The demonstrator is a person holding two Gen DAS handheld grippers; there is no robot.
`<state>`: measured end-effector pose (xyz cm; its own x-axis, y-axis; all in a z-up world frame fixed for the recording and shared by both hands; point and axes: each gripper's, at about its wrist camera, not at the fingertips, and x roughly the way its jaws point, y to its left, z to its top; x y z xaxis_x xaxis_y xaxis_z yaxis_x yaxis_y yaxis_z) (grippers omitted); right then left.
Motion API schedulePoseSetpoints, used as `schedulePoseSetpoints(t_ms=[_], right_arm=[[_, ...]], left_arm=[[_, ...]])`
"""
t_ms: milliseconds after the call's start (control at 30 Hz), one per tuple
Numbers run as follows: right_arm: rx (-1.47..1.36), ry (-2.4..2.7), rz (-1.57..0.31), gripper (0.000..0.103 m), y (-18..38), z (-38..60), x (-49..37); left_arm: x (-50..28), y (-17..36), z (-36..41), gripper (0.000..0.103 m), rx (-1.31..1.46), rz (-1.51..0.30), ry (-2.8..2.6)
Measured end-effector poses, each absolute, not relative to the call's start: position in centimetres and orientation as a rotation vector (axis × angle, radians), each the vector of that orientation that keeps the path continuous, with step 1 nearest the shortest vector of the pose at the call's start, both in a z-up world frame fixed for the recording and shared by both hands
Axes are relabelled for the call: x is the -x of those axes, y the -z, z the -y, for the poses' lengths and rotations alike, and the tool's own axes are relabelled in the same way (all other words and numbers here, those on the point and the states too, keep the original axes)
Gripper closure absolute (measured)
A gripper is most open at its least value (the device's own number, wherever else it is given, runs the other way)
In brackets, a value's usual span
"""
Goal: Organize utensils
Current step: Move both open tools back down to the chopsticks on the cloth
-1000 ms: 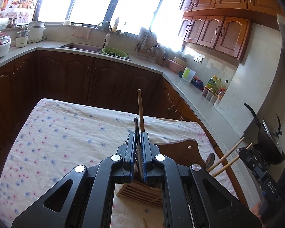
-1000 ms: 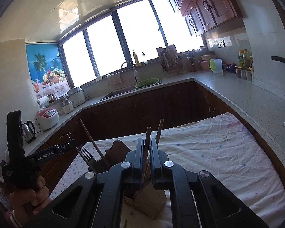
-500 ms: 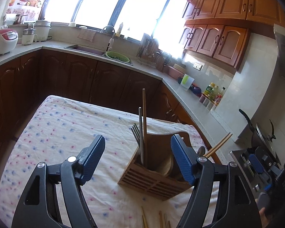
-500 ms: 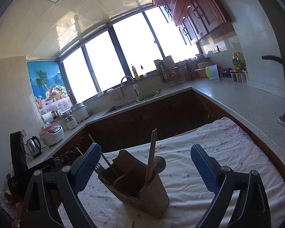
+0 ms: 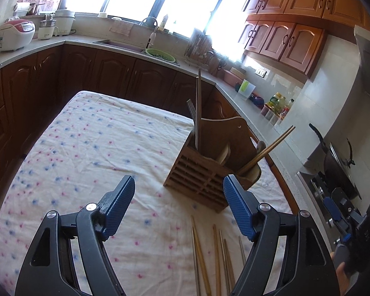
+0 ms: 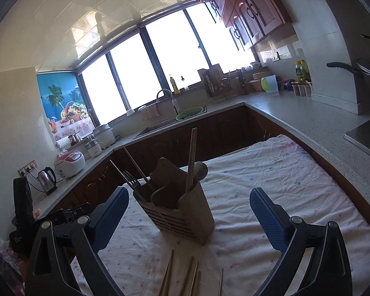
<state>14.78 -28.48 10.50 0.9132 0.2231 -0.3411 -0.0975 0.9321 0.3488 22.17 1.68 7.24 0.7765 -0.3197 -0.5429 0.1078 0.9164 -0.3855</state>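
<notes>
A wooden utensil holder (image 5: 209, 162) stands on the flowered tablecloth (image 5: 93, 148); it also shows in the right wrist view (image 6: 182, 207). It holds a fork (image 5: 192, 109) and a chopstick (image 5: 198, 103) at its left, and a pair of chopsticks (image 5: 271, 145) and a spoon (image 6: 200, 170) at its right. Several loose chopsticks (image 5: 209, 259) lie on the cloth in front of it, also seen in the right wrist view (image 6: 182, 278). My left gripper (image 5: 178, 207) is open and empty, just short of the holder. My right gripper (image 6: 188, 214) is open and empty, also in front of it.
The table's right edge runs close to a counter (image 5: 254, 113) with bottles and jars. A stove with a black pan (image 5: 338, 165) is at the far right. A sink with a green colander (image 5: 160, 53) and dark cabinets lie beyond the table.
Both grippers were shut on utensils over the holder a second ago, then opened and let them go into it. Both have since pulled back, bringing the loose chopsticks into view.
</notes>
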Motion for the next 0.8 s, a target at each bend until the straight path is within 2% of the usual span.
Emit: schedulePoseSetpoints(t_ms=[800], right_arm=[[-0.351, -0.144, -0.607, 0.003, -2.8, 28.5, -10.9]], left_arm=[[-18.2, -0.6, 0.0, 0.027, 0.287, -0.816, 0.241]])
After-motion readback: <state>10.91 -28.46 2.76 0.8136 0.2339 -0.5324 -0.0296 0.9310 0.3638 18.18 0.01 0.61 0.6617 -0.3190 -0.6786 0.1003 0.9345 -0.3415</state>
